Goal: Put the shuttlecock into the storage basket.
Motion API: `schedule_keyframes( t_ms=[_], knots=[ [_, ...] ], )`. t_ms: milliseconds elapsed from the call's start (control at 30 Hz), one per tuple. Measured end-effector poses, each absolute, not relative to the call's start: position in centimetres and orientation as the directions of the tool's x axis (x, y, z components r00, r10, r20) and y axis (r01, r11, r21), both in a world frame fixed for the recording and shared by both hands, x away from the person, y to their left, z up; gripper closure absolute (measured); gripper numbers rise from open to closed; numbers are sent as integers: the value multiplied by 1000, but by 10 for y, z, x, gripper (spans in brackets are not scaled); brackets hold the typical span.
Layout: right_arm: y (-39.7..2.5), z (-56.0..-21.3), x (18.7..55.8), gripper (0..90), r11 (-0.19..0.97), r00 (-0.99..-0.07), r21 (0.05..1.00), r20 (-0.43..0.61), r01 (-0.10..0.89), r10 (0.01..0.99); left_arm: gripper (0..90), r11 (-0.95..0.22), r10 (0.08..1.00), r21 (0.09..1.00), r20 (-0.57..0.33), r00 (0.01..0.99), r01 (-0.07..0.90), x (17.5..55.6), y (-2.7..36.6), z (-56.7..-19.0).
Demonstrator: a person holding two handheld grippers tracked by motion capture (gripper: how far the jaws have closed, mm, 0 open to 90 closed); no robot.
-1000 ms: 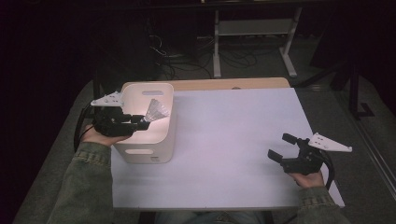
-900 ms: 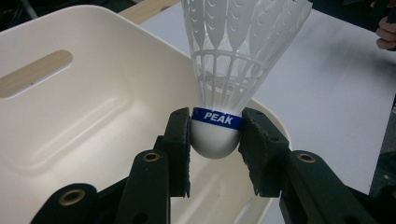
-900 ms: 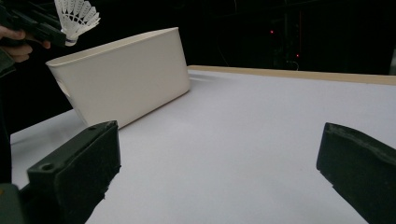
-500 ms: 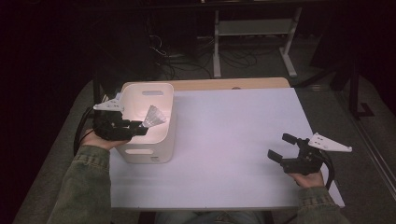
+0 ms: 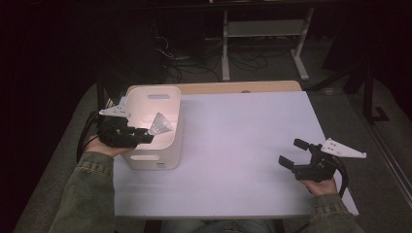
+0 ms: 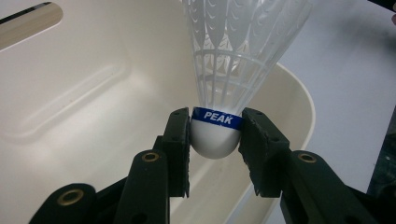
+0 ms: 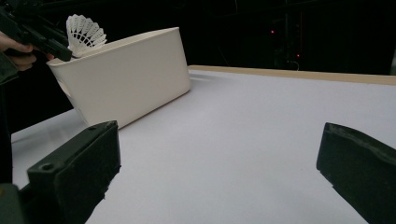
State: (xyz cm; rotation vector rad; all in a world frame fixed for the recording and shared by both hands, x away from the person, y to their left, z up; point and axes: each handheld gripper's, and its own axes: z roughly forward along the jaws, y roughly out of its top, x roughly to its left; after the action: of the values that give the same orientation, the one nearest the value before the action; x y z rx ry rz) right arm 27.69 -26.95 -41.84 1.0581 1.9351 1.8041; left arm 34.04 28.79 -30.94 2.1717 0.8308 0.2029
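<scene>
Shuttlecock (image 6: 233, 70): translucent white plastic mesh skirt, smooth matt white cap, glossy blue printed band. Bin (image 5: 167, 150): cream plastic, smooth, faint sheen. Table (image 5: 243, 145): matt white sheet over a pale wood edge. Left gripper (image 6: 215, 140): matt black plastic, brass-coloured rivets.

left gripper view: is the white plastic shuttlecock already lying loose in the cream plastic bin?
No: the left gripper clamps the white plastic shuttlecock by its rounded cork, above the cream plastic bin.

Above the jaws, the shuttlecock (image 6: 236, 70) skirt's top is cut off; the bin (image 6: 84, 107) runs off frame.
</scene>
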Motion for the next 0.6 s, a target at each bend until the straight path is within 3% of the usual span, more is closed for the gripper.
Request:
schedule_keyframes(
  t_ms=[300, 600],
  knots=[
    [-270, -418, 277, 0, -55, -689, 949, 265, 312, 675, 565, -457, 619, 736, -141, 773, 500, 341, 292, -308],
    [-269, -418, 277, 0, -53, -689, 948, 265, 313, 675, 390, -415, 622, 765, -156, 767, 492, 337, 294, -304]
  ],
)
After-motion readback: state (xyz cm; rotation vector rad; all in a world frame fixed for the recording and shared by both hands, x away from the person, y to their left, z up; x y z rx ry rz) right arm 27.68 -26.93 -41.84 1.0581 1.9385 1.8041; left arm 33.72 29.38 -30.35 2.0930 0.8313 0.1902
